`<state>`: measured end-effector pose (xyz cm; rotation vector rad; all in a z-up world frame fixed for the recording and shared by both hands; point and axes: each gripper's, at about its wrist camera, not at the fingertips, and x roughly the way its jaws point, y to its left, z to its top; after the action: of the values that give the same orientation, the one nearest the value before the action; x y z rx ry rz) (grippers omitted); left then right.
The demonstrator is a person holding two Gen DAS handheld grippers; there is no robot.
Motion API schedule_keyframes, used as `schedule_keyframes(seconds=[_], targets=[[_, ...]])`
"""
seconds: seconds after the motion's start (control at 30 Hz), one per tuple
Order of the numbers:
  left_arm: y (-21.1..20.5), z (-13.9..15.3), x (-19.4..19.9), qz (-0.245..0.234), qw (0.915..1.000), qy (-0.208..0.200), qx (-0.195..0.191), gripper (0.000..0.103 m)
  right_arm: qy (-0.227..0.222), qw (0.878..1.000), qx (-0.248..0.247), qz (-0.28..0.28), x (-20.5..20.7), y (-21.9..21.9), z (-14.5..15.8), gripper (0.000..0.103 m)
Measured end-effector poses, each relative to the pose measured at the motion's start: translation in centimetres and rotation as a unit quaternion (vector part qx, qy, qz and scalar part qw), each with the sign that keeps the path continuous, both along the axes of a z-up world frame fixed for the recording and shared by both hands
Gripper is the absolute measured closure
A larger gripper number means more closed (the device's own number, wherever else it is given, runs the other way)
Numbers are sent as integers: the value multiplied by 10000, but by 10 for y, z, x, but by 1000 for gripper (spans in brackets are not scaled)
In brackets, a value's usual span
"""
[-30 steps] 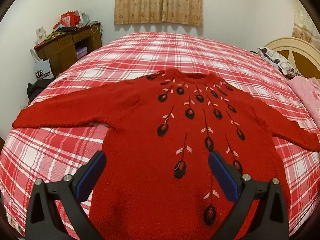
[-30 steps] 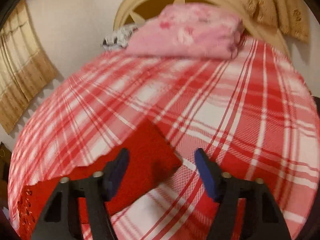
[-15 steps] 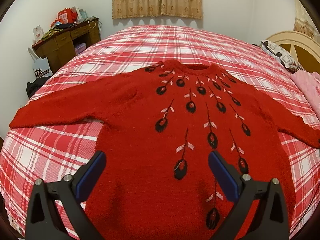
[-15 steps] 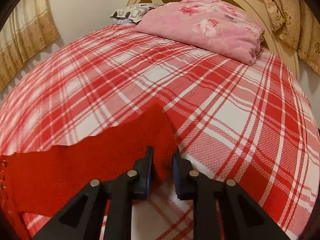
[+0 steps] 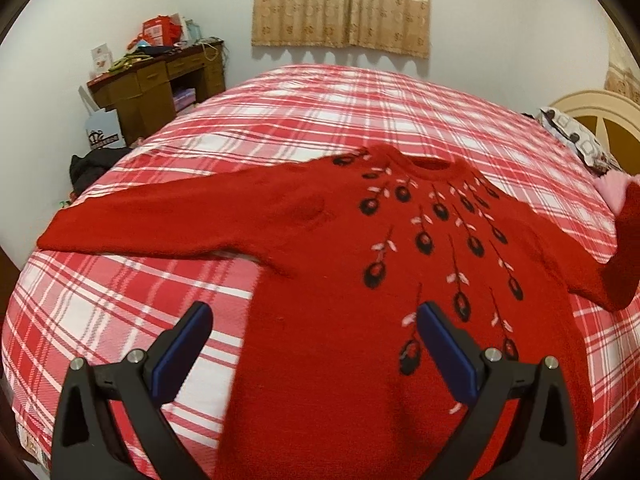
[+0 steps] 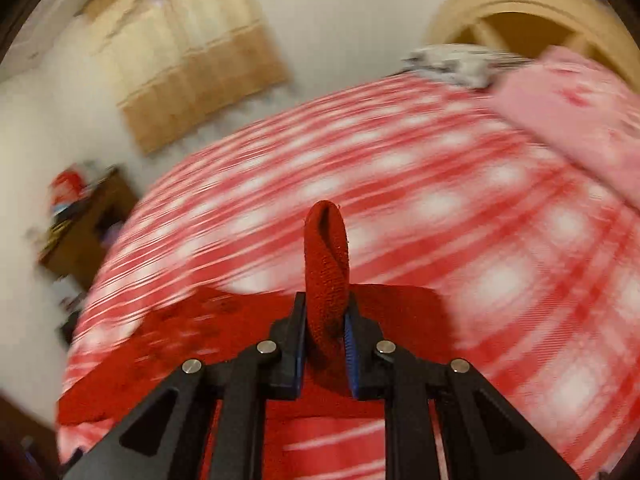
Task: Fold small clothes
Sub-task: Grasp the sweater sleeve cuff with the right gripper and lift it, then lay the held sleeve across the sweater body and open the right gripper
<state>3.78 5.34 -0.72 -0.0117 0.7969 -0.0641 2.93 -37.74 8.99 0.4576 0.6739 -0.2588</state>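
A red knit sweater (image 5: 340, 264) with black feather motifs lies flat on the red plaid bed (image 5: 320, 112), its left sleeve (image 5: 160, 220) stretched out. My left gripper (image 5: 314, 320) is open and empty above the sweater's lower left hem. My right gripper (image 6: 326, 320) is shut on the right sleeve cuff (image 6: 326, 256), which sticks up between its blue pads. In the left wrist view that sleeve (image 5: 624, 248) is lifted at the right edge. The right wrist view is motion-blurred.
A wooden desk (image 5: 156, 84) with clutter stands at the far left, with a dark bag (image 5: 96, 164) on the floor. A cream headboard (image 5: 592, 116), a patterned pillow (image 5: 576, 140) and a pink blanket (image 6: 580, 120) are at the right. A curtain (image 5: 344, 4) hangs behind.
My right gripper has lifted the sleeve cuff off the bed and swung it towards the sweater's body. My left gripper has shifted left and stays open.
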Motion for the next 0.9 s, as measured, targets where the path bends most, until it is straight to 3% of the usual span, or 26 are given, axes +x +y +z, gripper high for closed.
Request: schedule_keyframes(seconds=[0.17,0.43,0.6,0.77,0.87,0.9], targets=[[28,2,2,293,9995,-64,-95,0,-71,9928,272,1161,63,112,-11,87],[75,-6,4,741,9972,-31,-117,0,151,9692,603,2382,115,265,-59,87],[100,-17,10,973,9952,39,-129,0,397,9608,531,2693,133,317,-101,87],[114,-26,14,1033,9944,106,-180,0,641,9557,508,2828,146,339,-134,86],[118,-30,15,1041,9943,153,-196,0,786,9500,579,2964,149,347,-148,75],[118,-31,15,1041,9942,163,-207,0,833,9439,692,3121,150,351,-151,62]])
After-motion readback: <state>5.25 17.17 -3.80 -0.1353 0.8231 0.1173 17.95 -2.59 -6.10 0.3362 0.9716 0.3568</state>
